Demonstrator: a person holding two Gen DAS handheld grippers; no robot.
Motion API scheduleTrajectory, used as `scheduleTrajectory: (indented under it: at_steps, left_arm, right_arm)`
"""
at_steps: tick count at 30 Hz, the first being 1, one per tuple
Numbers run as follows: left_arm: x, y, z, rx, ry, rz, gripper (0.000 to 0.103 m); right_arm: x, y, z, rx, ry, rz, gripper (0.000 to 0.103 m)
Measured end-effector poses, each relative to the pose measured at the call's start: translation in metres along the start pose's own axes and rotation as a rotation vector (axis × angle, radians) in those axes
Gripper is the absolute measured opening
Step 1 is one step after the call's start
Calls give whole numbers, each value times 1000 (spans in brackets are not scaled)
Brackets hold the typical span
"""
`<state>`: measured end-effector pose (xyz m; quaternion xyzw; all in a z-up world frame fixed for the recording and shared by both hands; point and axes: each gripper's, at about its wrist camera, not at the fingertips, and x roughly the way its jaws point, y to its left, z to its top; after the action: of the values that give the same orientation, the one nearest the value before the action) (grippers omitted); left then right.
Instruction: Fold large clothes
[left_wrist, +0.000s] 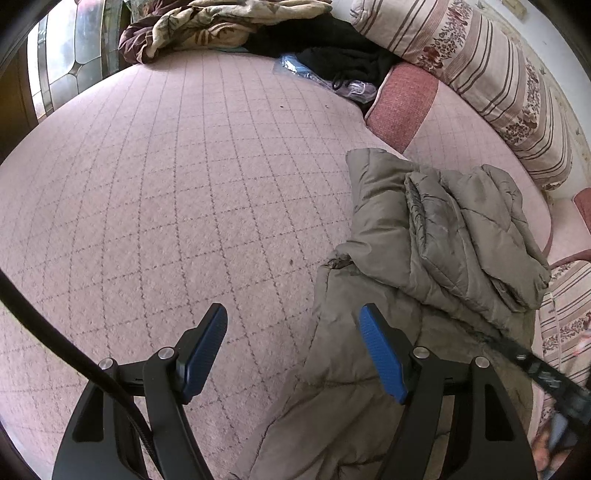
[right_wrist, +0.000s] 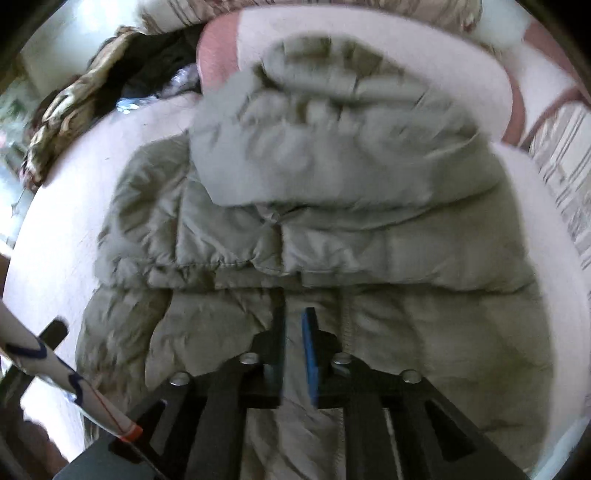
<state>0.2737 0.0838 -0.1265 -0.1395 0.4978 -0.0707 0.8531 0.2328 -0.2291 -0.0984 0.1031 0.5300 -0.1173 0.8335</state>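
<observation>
Already the big grey-green puffy coat (left_wrist: 436, 236) looks partly folded, judging from how it lies on the pink checked bed cover (left_wrist: 166, 192). Its top part and a sleeve are laid back over its body, and it sits near the right side of the bed, just below the pink pillow (left_wrist: 402, 107) and the long striped pillow (left_wrist: 491, 74). The lower part of the coat is still long and spread out toward the near edge of the bed, so more folding is probably left, such as bringing that bottom part up and making the bundle neat. The left gripper (left_wrist: 291, 350) has its two blue pads wide apart with nothing between them; one pad hangs over the bare cover and the other over the coat's edge. The right gripper (right_wrist: 295, 354) has its pads only a little apart, with a thin gap, and no cloth looks pinched in it; it hangs over the coat's middle, close to the zip line (right_wrist: 347, 321). The left view shows the wide bare half of the bed, a window (left_wrist: 66, 55), and a heap of patterned blanket (left_wrist: 207, 26) and black clothes (left_wrist: 332, 44) at the far edge. The right view is blurry but shows the whole coat from above, plus a white sleeve (right_wrist: 59, 365) at its lower left.
</observation>
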Motion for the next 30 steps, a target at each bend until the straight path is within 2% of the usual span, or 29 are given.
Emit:
scheduleTrajectory:
  at_steps: [3,5,6,8,11,13,15,17,18,20,23,25,30]
  left_arm:
    - [-2,-1,-2,0,-5,2,73]
    - [-2,-2,-3,3,-9,8,73]
    - [-2,-2,-3,5,-9,10,73]
    - [-1,-3,-4,13,-9,16,73]
    - [0,-3,-3,15,-11,26,73]
    - [1,-3,-2,12,-11,28,73]
    - [1,-2,0,8,-8,25,73]
    - [1,-2,1,6,-8,21,73]
    - [1,-2,1,7,-11,24,73]
    - [1,-1,2,9,-12,26,73]
    - [1,-1,0,8,-11,31,73]
    - [1,0,-1,8,-10,37,73]
    - [-1,0,-2,5,-19,45,73]
  right_arm:
    - [-35,-17,11,17,-81,-29,24]
    - [-50,-28,29,33,-150,-79,30]
    - [-53,-31,37,43,-173,-104,35]
    - [-51,-35,63,73,-213,-151,37]
    - [-30,-40,99,114,-212,-202,37]
    - [-7,-48,108,155,-159,-200,37]
    - [17,-55,103,188,-86,-166,37]
    - [47,-56,83,213,34,-57,37]
    - [53,-53,73,207,57,-31,37]
    - [57,-38,50,127,62,-23,37]
    - [48,-33,43,88,66,8,37]
    - [35,-38,50,113,42,1,37]
    - [-20,-31,65,89,-155,-42,37]
